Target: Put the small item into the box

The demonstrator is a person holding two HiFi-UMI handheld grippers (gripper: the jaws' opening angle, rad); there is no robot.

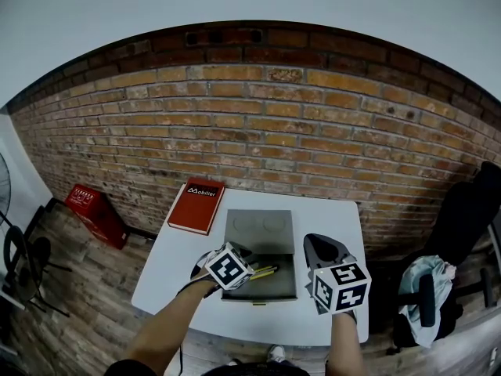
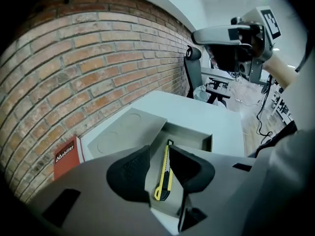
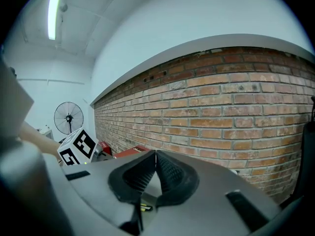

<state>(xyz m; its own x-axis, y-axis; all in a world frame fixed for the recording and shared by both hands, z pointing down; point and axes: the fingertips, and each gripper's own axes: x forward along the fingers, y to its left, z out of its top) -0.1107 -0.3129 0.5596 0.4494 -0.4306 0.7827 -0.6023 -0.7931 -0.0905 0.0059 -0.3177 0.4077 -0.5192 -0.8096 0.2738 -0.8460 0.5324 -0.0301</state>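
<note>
- Left gripper (image 2: 159, 149): I see the jaws apart, with black ribbed pads. The utility knife (image 2: 164, 173) shows in the gap, but neither pad presses on it.
- Utility knife: slim yellow body with black trim. It lies flat on the floor of the box (image 2: 193, 134), lengthwise along it. No print on it is legible.
- Box: matte grey, rectangular and shallow with thin walls. It sits at the middle of the table (image 2: 197, 107), close to the near edge.
- Lid (image 2: 123, 132): the same grey, folded open flat toward the far edge. Two round shapes are pressed into its face.
- Right gripper (image 3: 155, 154): the jaws are together, pad tips touching, with nothing between them. In the head view it is held above the table's right half, just beside the box.
- Table: white, smooth top with rounded corners.
- Book (image 1: 196, 206): red cover, at the table's far left corner. White lettering reads "Mobilier".
- Crate (image 1: 92, 208): red, on the wood floor left of the table, with white print too small to read.
- Brick wall (image 1: 274, 124): rough orange-brown brick with pale mortar, behind the table.
- Fan (image 3: 68, 117): round wire cage, seen far left in the right gripper view.
</note>
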